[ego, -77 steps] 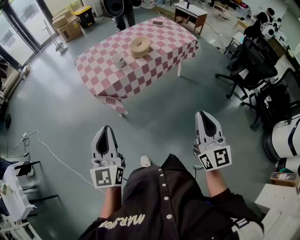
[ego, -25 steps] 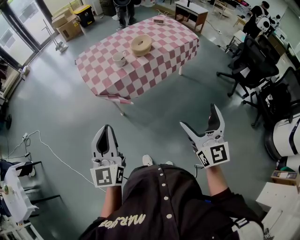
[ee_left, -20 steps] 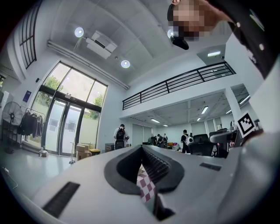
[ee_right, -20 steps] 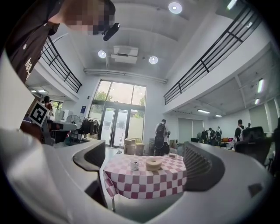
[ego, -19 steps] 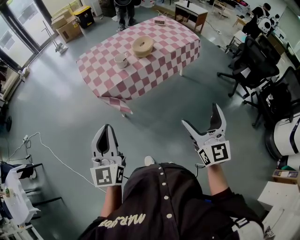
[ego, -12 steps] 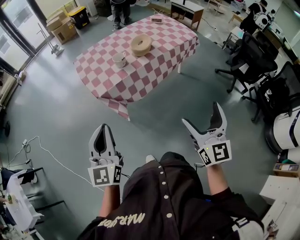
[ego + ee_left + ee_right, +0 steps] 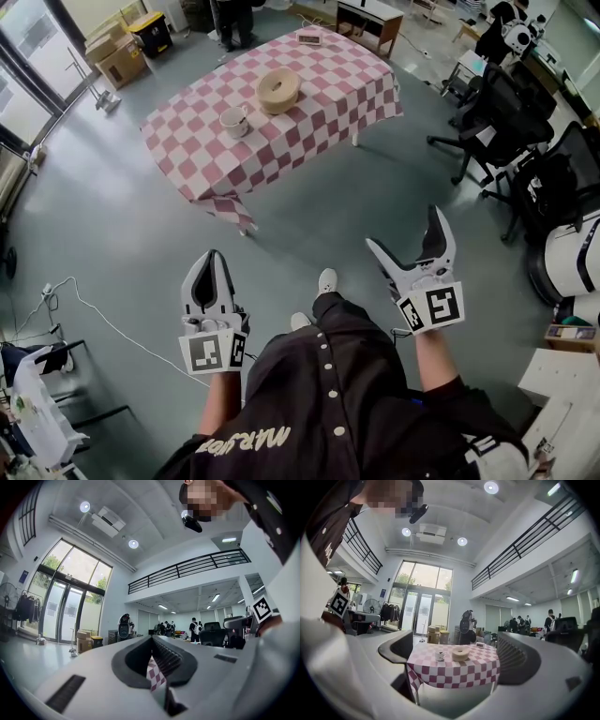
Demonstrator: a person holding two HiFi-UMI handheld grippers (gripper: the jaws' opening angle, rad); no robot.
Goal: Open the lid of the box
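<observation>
The left gripper (image 7: 215, 259) was held low at the person's waist, jaws pressed together on nothing. The right gripper (image 7: 403, 231) was beside it, jaws spread wide and empty, judged readied for the lid. Both pointed at the checked table (image 7: 323, 103), well apart from them. The round tan box (image 7: 278, 91) stood there near a mug (image 7: 233, 122), apparently unopened.

the top edge cuts off a standing person (image 7: 229, 15).
</observation>
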